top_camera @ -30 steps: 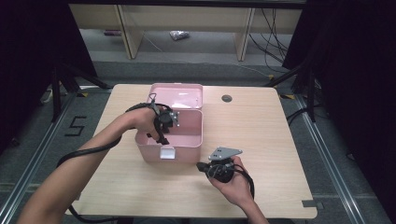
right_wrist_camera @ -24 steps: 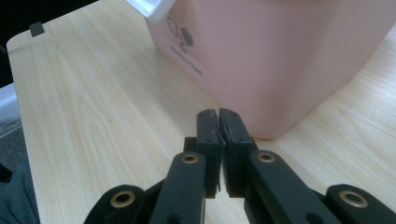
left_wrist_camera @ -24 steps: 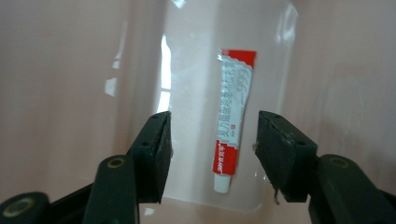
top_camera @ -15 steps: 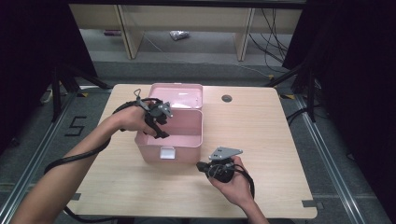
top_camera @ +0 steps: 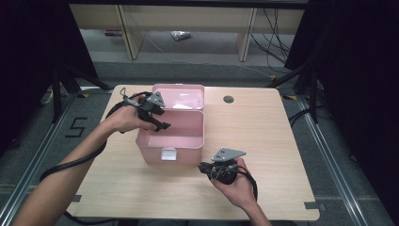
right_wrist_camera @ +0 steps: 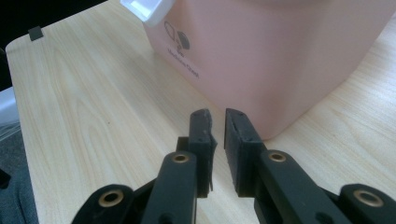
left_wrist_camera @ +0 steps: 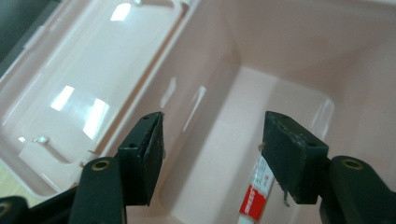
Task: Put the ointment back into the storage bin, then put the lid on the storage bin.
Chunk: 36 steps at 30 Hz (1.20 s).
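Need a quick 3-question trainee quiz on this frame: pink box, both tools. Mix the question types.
1. True or false: the pink box stands with its lid shut.
2. Multiple choice. What lies on the floor inside the box, seen in the left gripper view?
A. a small tube or packet with a red and white label
B. a metal spoon
C. a blue cloth
3. Short answer: which tool is over the open box, and is anything held between its jaws?

Key
1. False: the lid is swung back and the box is open.
2. A
3. The left tool; its jaws stand wide apart with nothing held. The right tool is on the table in front of the box.
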### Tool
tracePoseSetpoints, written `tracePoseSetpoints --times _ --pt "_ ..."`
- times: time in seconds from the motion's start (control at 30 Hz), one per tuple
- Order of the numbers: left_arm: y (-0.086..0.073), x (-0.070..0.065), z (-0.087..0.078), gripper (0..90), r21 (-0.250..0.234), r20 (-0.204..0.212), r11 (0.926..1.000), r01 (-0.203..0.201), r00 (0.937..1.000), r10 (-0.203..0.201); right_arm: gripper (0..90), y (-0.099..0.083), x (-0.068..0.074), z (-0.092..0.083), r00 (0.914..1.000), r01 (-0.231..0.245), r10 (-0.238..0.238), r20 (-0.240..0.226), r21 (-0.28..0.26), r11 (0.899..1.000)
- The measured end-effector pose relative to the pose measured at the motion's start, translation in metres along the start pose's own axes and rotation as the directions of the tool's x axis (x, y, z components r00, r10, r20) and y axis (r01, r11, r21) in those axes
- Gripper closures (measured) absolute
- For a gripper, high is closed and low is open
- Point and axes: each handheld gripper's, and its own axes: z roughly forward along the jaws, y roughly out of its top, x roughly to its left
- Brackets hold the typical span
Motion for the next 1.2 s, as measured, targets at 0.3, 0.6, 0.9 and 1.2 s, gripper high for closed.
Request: tracePoseSetpoints --times 0.3,0.6,0.9,1.2 --pt "-0.004 0.015 -0.007 42.3 -0.152 -0.069 0.968 0.199 0.9749 -0.212 80.7 0.001 0.002 0.0 0.9999 0.013 -0.013 0.004 -0.011 1.0" --pt "-0.008 0.032 -0.012 43.9 -0.234 -0.09 0.9139 0.332 0.9286 -0.36 84.9 0.008 0.003 -0.002 0.9994 0.035 -0.035 -0.004 -0.029 0.999" --pt "-0.015 0.053 -0.013 53.1 -0.293 -0.146 0.863 0.412 0.8726 -0.466 90.0 0.019 0.005 -0.005 0.9999 0.007 -0.008 -0.007 -0.037 0.999" --pt "-0.024 0.071 0.003 63.0 -0.299 -0.189 0.8268 0.476 0.8198 -0.541 90.0 0.041 0.014 0.002 0.9987 0.048 -0.049 -0.013 -0.066 0.997"
